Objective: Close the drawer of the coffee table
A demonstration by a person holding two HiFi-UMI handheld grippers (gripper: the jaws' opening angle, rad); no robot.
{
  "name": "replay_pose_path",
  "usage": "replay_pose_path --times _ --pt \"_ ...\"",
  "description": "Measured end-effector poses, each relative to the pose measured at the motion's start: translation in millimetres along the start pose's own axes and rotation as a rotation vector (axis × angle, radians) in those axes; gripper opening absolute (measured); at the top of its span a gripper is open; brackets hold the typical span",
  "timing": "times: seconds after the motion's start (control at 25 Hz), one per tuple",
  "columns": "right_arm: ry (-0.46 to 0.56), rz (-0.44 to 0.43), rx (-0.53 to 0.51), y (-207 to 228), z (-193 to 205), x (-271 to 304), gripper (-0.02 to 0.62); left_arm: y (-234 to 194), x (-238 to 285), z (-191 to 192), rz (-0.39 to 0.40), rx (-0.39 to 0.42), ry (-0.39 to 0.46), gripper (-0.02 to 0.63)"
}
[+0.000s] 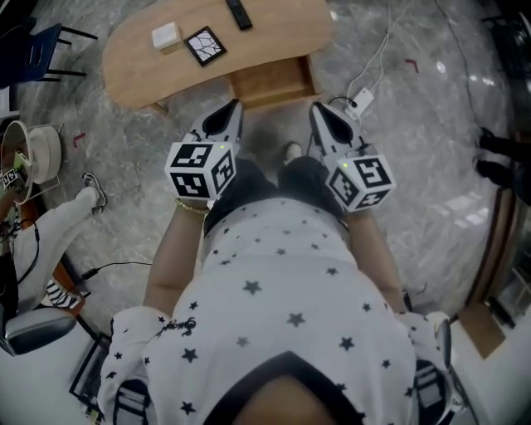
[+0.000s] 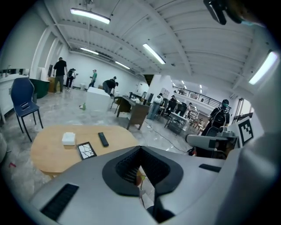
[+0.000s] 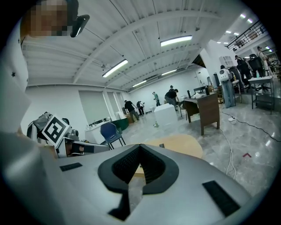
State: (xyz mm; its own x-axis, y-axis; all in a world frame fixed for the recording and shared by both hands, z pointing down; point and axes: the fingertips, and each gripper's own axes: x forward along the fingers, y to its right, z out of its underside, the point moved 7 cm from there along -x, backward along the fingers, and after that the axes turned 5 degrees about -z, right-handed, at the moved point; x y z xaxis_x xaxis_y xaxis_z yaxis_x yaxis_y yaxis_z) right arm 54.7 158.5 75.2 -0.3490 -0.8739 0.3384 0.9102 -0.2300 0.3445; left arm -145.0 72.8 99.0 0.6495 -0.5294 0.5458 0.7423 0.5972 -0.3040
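Observation:
The wooden coffee table (image 1: 141, 66) stands ahead of me in the head view. Its drawer (image 1: 272, 83) sticks out open from the near edge, toward my legs. My left gripper (image 1: 229, 111) and right gripper (image 1: 319, 113) hover side by side just short of the drawer front, one toward each corner, apart from it. Both are shut with nothing between the jaws. In the left gripper view the shut left gripper (image 2: 141, 148) points past the table top (image 2: 52, 154). From the right gripper view, part of the table (image 3: 182, 145) shows beyond the shut right gripper (image 3: 139, 147).
On the table lie a white box (image 1: 166, 35), a black-and-white patterned tile (image 1: 205, 46) and a remote (image 1: 239, 12). A power strip with cables (image 1: 362, 101) lies on the floor right of the drawer. A blue chair (image 1: 33, 50) stands at far left.

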Motion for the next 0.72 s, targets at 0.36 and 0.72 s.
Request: replay_pose_path --times 0.36,0.72 --pt "-0.081 -0.079 -0.016 51.9 6.1 0.4 0.007 13.0 18.9 17.8 -0.111 -0.084 -0.006 0.008" --pt "-0.174 -0.133 -0.018 102.5 28.9 4.3 0.008 18.4 32.3 45.8 -0.227 -0.163 0.018 0.008"
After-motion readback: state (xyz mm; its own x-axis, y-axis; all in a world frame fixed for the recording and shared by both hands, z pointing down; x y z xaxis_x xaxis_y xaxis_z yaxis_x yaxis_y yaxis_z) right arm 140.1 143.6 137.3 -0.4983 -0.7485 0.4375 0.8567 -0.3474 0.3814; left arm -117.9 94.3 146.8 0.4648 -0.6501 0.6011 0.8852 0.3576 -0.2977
